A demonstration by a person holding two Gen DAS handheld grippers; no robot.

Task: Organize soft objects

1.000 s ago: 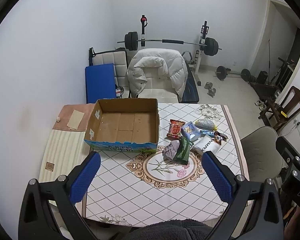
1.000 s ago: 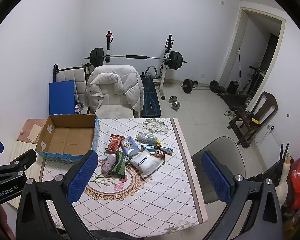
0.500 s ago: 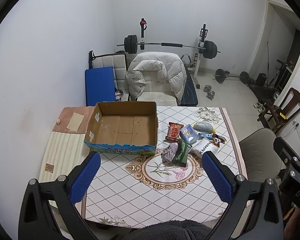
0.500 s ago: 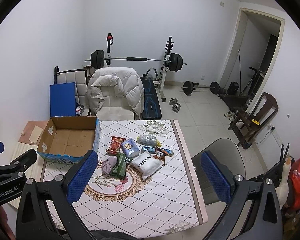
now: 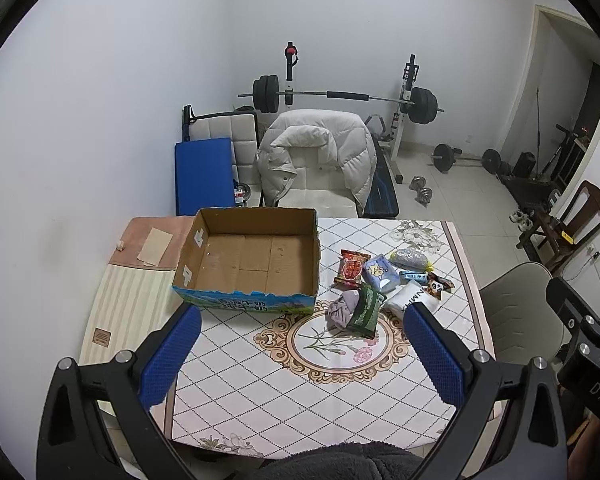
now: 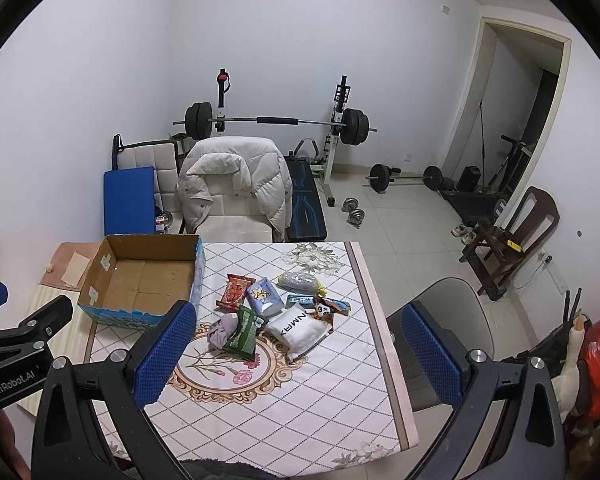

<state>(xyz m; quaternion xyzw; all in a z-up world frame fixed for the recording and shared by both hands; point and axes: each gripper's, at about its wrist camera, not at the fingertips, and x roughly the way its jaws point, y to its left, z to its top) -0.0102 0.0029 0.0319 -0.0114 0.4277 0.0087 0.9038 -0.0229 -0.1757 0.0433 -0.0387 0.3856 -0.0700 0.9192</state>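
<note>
Both grippers, left gripper (image 5: 302, 354) and right gripper (image 6: 296, 354), are hovering spread wide, empty, above the table; packet pile (image 5: 380, 288) is lying well ahead.

A desk (image 5: 260, 400) covered with a diamond-patterned cloth bearing a floral medallion carries an open cardboard box (image 5: 248, 260) at its far left, its inside bare. To the right of the box lies a tight cluster of soft packets: a red snack packet (image 5: 352, 267), a light blue pouch (image 5: 380, 273), a grey mesh bag (image 5: 410, 259), a dark green packet (image 5: 366, 310) overlapping a crumpled lilac cloth (image 5: 343, 309), and a white pack (image 5: 412, 298) with black lettering. Small wrapped sweets (image 5: 428, 280) sit beside the white pack.
</note>
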